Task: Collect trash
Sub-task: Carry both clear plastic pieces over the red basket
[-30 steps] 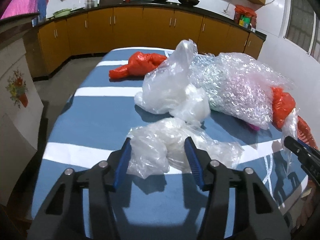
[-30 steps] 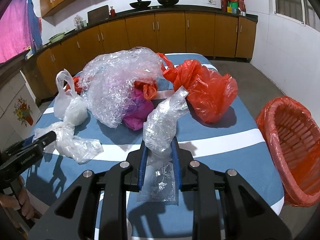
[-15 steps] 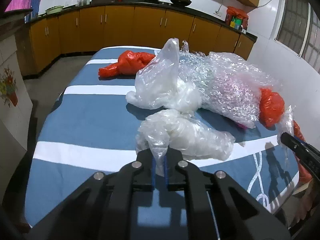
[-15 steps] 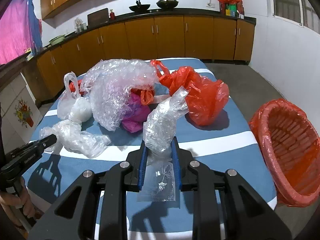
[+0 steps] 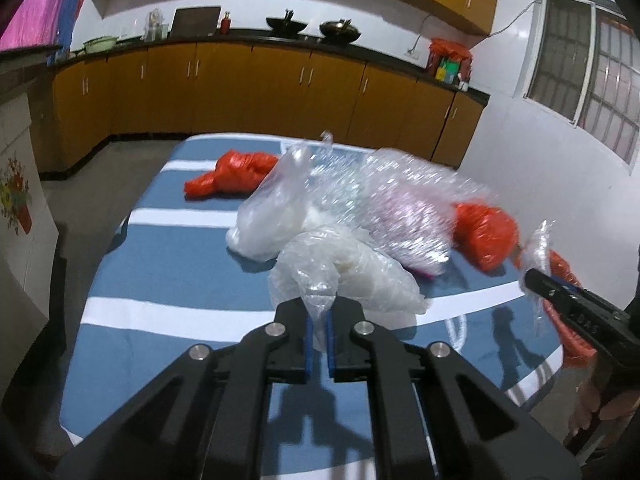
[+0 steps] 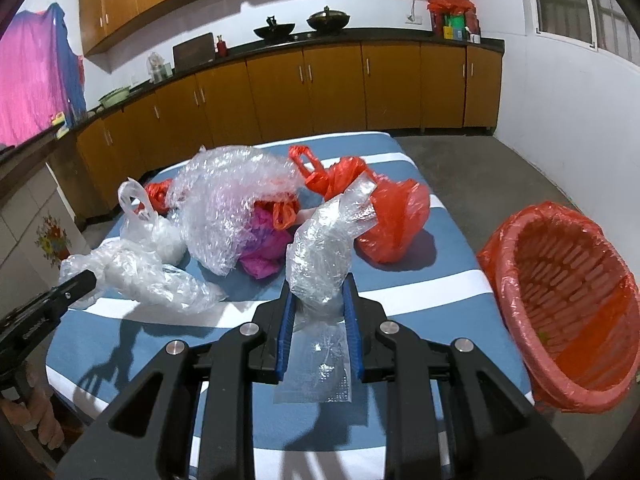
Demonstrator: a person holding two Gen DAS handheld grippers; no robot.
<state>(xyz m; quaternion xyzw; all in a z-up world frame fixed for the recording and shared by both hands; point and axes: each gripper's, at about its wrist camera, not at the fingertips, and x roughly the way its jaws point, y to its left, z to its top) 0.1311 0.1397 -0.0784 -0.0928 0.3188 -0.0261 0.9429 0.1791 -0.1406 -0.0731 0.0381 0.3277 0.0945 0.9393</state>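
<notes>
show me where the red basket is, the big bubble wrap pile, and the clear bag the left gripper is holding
red basket [image 6: 500, 252], right wrist view, on its near-left rim.
bubble wrap pile [image 6: 228, 196], right wrist view, on its crumpled middle.
clear bag [image 5: 360, 268], left wrist view, on its bulging body above the left gripper.

White embossed lettering on the side of the right gripper [image 5: 578, 312] at the right edge of the left wrist view, blurred, characters unclear, similar faint lettering on the left gripper [image 6: 38, 322] in the right wrist view, illegible, no other readable text
</notes>
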